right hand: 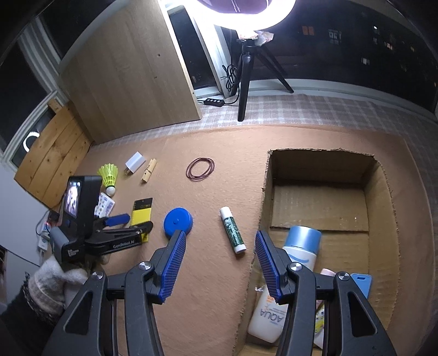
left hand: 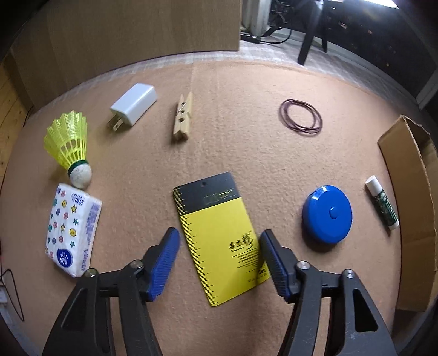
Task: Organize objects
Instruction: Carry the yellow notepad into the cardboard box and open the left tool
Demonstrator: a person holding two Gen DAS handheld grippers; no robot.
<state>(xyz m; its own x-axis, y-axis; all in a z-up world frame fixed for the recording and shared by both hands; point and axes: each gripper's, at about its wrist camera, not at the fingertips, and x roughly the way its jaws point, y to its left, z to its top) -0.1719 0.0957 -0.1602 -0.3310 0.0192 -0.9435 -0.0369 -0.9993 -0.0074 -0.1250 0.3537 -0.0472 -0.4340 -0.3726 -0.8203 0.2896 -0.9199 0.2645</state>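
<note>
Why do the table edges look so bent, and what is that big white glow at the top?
Both views are fisheye, so straight lines bow: in the left wrist view the cardboard box wall curves. In the right wrist view the glow is a ring light on a tripod, overexposed to white; the windows behind are dark.

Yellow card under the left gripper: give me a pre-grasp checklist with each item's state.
1. Left gripper open: ok, jaws spread wide.
2. Yellow card between the fingers: ok, it lies in the gap, slightly tilted.
3. Card free of neighbours: ok, tissue pack and blue tape measure lie apart from it.
4. Card edge liftable: cannot tell, it lies flat on the felt mat.
5. Cardboard box has room: ok, bare floor shows behind the bottles.
6. Right gripper out of the way: ok, open, holding nothing, near the box.
</note>
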